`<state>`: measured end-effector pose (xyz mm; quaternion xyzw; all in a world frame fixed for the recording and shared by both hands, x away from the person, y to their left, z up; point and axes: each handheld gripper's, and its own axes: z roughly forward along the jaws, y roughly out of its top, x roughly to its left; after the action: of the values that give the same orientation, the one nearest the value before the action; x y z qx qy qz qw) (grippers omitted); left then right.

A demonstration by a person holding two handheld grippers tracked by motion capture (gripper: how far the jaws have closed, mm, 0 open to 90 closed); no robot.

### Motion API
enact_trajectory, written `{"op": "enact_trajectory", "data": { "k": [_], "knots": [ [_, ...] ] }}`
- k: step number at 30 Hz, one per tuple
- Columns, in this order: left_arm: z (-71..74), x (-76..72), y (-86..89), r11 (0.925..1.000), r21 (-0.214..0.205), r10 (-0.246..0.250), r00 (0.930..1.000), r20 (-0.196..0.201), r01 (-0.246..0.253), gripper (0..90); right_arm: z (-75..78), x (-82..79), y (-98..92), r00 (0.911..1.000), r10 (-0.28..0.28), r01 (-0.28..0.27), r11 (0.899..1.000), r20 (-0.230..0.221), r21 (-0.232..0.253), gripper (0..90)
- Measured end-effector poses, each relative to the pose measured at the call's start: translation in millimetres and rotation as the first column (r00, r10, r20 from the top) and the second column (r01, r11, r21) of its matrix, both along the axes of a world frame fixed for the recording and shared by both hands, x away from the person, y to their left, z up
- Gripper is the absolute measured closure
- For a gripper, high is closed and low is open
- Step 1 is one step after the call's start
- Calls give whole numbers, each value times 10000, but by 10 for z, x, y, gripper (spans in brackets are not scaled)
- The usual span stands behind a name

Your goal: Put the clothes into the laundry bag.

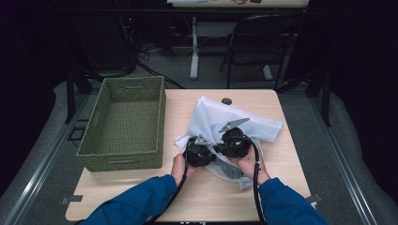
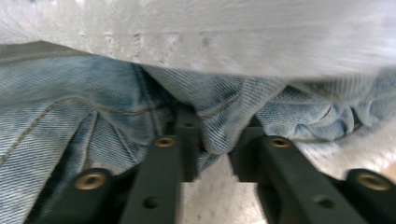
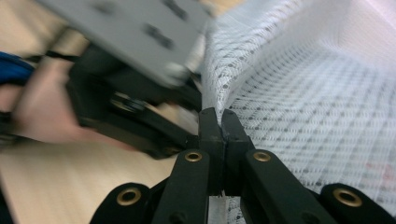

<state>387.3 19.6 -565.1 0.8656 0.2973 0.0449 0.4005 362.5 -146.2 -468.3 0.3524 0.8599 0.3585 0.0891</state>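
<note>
A white mesh bag (image 1: pixel 234 119) lies crumpled on the wooden table (image 1: pixel 187 197), and both hands work at its near edge. Light blue jeans (image 2: pixel 70 107) sit under the white mesh (image 2: pixel 210 32) in the left gripper view. My left gripper (image 2: pixel 217 144) has a fold of that denim pinched between its jaws. In the high view the left gripper (image 1: pixel 199 152) is at the bag's near left corner. My right gripper (image 3: pixel 218 126) is shut on the thin mesh edge of the bag (image 3: pixel 317 93), jaws pressed together. From above, the right gripper (image 1: pixel 232 143) sits just right of the left one.
A green woven basket (image 1: pixel 124 124) stands at the table's left side, with nothing visible inside. A small dark round spot (image 1: pixel 226 101) marks the table's far edge. Behind the table are a black chair (image 1: pixel 263 42) and a desk leg. The other gripper (image 3: pixel 135 93) looms close in the right gripper view.
</note>
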Motion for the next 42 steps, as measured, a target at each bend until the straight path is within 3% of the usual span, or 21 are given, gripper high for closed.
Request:
{"op": "enact_trajectory", "data": {
  "k": [1,2,3,7,9,10,11,12,13,14,15,16,17,21,26,29,31,35,38,40,42],
  "knots": [
    [-7,1,-8,9982,-466,373,9993,70,-370,807,27,-17,3,9999,151,-151,9998,-34,148,900],
    [-7,1,-8,9982,-466,373,9993,70,-370,819,27,-17,3,9999,151,-151,9998,-34,148,900],
    [19,7,-3,9957,-736,565,9983,113,-555,819,55,-28,-4,9994,334,-334,9987,2,382,900],
    [163,35,41,9752,-1743,1442,9890,341,-1362,831,241,-89,-124,9968,793,-765,9810,-83,1783,900],
    [195,63,49,9772,-1736,1300,9909,340,-1222,825,262,-91,-194,9983,580,-556,9826,-85,1771,900],
    [186,78,49,9801,-1611,1214,9923,265,-1156,818,230,-77,-212,9993,364,-345,9887,-102,1459,900],
    [165,98,51,9850,-1387,1062,9942,178,-1027,793,230,-77,-212,9993,364,-345,9887,-102,1459,900],
    [135,108,57,9859,-1308,1069,9942,110,-1046,793,169,-60,-215,9998,100,-81,9936,-162,1131,900],
    [106,125,46,9931,-910,723,9972,-193,-737,760,91,-35,-199,9998,-6,19,9982,-211,607,900],
    [106,126,51,9956,-724,575,9981,-206,-588,635,-50,6,-164,9992,-129,127,9999,-370,-54,900],
    [113,122,53,9971,-572,475,9983,-330,-493,635,-50,6,-164,9992,-129,127,9999,-370,-54,900],
    [144,110,62,9997,-135,222,9991,-364,-227,573,-73,10,-154,9992,-136,130,9998,-384,-175,900],
    [175,80,78,9999,-20,151,9993,-354,-151,496,-89,14,-145,9990,-102,94,9998,-433,-180,900],
    [298,-59,208,9981,617,12,9999,171,-22,382,-80,10,-148,9997,-3,-8,9991,-234,-434,900],
    [295,-135,465,9896,1305,544,9972,506,-606,356,-128,47,-230,9984,-70,30,9975,-566,-704,900],
    [269,-110,621,9829,1267,1277,9903,549,-1338,353,-156,78,-328,9981,-292,231,9934,-534,-1123,900],
    [270,-103,660,9771,1234,1667,9840,631,-1735,352,-165,93,-408,9973,-509,439,9912,-532,-1250,900],
    [247,-119,622,9696,1417,1891,9785,827,-1993,343,-142,113,-584,9954,-903,845,9847,-315,-1526,900],
    [215,-106,587,9569,1825,2099,9723,1028,-2259,344,-129,116,-716,9936,-1098,1056,9858,-255,-1308,900],
    [166,-58,560,9533,1850,2278,9705,796,-2389,352,-104,99,-752,9952,-963,942,9910,-181,-954,900],
    [84,10,528,9512,1987,2327,9717,403,-2360,402,-74,67,-701,9990,-406,397,9980,-166,-496,897]
  ]
}}
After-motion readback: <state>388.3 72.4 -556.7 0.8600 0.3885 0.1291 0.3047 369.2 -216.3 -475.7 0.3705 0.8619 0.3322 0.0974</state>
